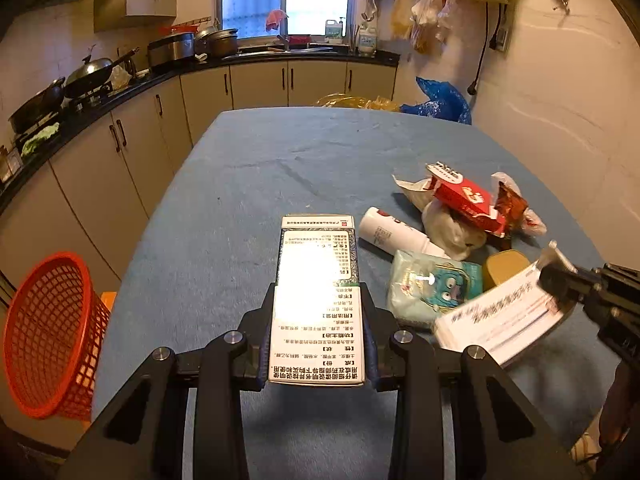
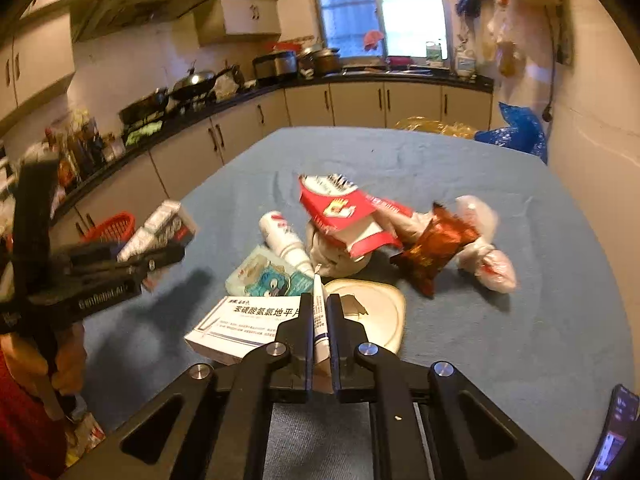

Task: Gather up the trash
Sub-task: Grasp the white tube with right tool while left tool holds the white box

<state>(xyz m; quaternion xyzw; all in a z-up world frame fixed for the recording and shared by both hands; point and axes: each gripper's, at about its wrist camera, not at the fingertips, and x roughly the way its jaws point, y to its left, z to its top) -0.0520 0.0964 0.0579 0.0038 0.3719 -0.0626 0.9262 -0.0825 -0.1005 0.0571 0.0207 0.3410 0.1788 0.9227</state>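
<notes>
I have my left gripper clamped on a green medicine box over the table and my right gripper pinching a white box, so next both should travel to the red basket.

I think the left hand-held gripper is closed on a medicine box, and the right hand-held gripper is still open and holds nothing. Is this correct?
Not fully. The left hand-held gripper is indeed closed on the medicine box. But the right hand-held gripper is not open: the right wrist view shows it shut on a flat white box, gripped at its edge.
</notes>
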